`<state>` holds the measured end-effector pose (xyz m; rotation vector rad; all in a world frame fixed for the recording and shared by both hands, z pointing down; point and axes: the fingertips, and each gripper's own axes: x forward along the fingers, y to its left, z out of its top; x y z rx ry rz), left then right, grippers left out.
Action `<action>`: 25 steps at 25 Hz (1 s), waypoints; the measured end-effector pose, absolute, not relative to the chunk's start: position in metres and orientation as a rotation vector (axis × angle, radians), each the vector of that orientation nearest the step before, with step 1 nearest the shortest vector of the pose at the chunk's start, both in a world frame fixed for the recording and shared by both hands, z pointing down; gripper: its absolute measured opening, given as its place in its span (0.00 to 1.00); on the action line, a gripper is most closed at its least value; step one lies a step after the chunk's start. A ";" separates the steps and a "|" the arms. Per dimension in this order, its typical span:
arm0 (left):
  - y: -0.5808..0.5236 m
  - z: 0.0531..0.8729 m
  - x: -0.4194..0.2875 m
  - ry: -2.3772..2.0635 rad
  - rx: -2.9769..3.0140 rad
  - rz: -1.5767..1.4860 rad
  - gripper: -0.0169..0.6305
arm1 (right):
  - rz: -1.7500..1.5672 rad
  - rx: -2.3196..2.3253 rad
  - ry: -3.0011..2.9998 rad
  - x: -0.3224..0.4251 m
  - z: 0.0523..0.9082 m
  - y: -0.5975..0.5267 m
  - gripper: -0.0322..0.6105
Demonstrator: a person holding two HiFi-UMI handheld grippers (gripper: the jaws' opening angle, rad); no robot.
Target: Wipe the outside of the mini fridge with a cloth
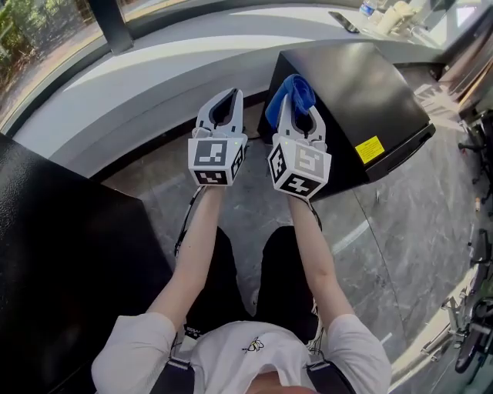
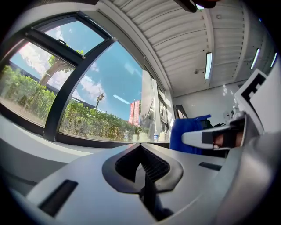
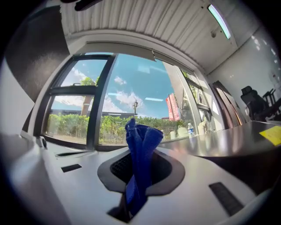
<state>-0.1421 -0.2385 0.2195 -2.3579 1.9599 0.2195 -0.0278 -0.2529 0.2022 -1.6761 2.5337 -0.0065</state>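
Observation:
The black mini fridge (image 1: pixel 362 92) stands on the floor at upper right, with a yellow label (image 1: pixel 370 148) on its near side; its top shows glossy in the right gripper view (image 3: pixel 237 143). My right gripper (image 1: pixel 295 108) hovers at the fridge's near left corner, shut on a blue cloth (image 1: pixel 293 94) that sticks up between its jaws (image 3: pixel 139 158). My left gripper (image 1: pixel 225 108) is beside it to the left, jaws shut with nothing in them (image 2: pixel 142 165). The cloth (image 2: pixel 186 134) also shows in the left gripper view.
A curved white sill (image 1: pixel 169 69) runs under the window behind the fridge, with small items (image 1: pixel 385 17) at its far right. A large black surface (image 1: pixel 62 262) fills the left. Grey stone floor (image 1: pixel 385 254) lies below; the person's legs (image 1: pixel 246 285) are in the middle.

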 end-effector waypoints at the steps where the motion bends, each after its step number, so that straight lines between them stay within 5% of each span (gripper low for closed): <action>1: -0.241 0.218 -0.146 1.968 -2.360 0.231 0.03 | 0.011 -1.709 2.521 -0.032 0.205 -0.261 0.15; 25: -0.257 0.247 -0.183 2.061 -2.294 0.337 0.03 | 0.044 -2.117 2.376 -0.079 0.248 -0.386 0.15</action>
